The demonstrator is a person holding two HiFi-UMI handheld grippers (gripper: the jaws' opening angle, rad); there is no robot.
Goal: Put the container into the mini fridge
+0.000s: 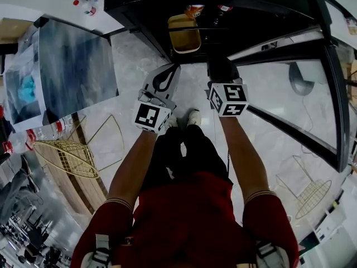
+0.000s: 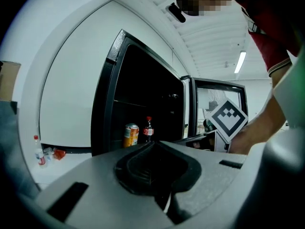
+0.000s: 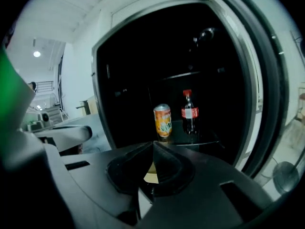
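Observation:
The tan container [image 1: 184, 38] sits on a shelf inside the open black mini fridge [image 1: 234, 4], at the top of the head view. My left gripper [image 1: 167, 74] hangs just below it and in front of the fridge opening, its jaws shut and empty; in the left gripper view its tips [image 2: 152, 144] meet. My right gripper [image 1: 221, 66] is at the fridge's front edge, to the right of the container, also shut with nothing in it [image 3: 153, 144]. Deeper inside stand an orange can [image 3: 162, 120] and a cola bottle [image 3: 189, 112].
The fridge's glass door [image 1: 329, 94] stands swung open to the right. A table with a printed cover [image 1: 72, 66] is at the left, and a wire chair [image 1: 67, 155] is below it. Small bottles [image 2: 38, 151] lie on the floor left of the fridge. The person's feet [image 1: 187, 118] are on marble tiles.

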